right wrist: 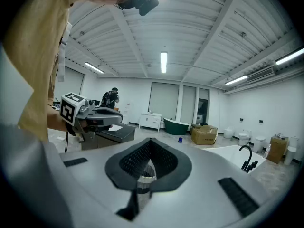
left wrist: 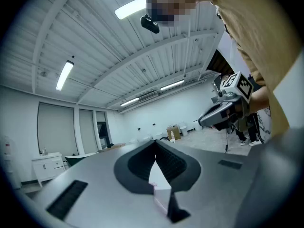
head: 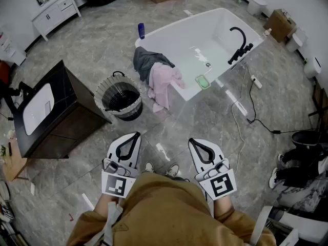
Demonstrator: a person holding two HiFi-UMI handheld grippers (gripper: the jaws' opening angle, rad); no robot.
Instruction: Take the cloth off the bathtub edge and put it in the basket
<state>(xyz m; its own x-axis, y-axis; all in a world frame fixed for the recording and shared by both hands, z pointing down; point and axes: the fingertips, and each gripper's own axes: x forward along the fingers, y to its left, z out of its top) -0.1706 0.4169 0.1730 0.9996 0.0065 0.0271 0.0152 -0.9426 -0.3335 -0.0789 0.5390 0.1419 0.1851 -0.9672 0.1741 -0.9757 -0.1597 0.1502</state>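
Note:
A dark grey cloth [head: 147,60] and a pink cloth [head: 164,85] hang over the near left edge of the white bathtub [head: 205,29]. A round wire basket [head: 119,97] with a dark liner stands on the floor just left of them. My left gripper [head: 137,134] and right gripper [head: 191,141] are held close to my body, well short of the tub, both shut and holding nothing. In the left gripper view the jaws [left wrist: 155,141] meet at the tip. The right gripper view shows its jaws [right wrist: 150,140] closed, with the bathtub [right wrist: 228,153] to the right.
A black cabinet with a white basin [head: 51,111] stands left of the basket. On the tub are a blue bottle [head: 141,31], a green soap dish [head: 203,81] and a black tap [head: 238,45]. A cable and power strip [head: 251,101] lie on the floor at the right. Another person's shoes [head: 287,168] show far right.

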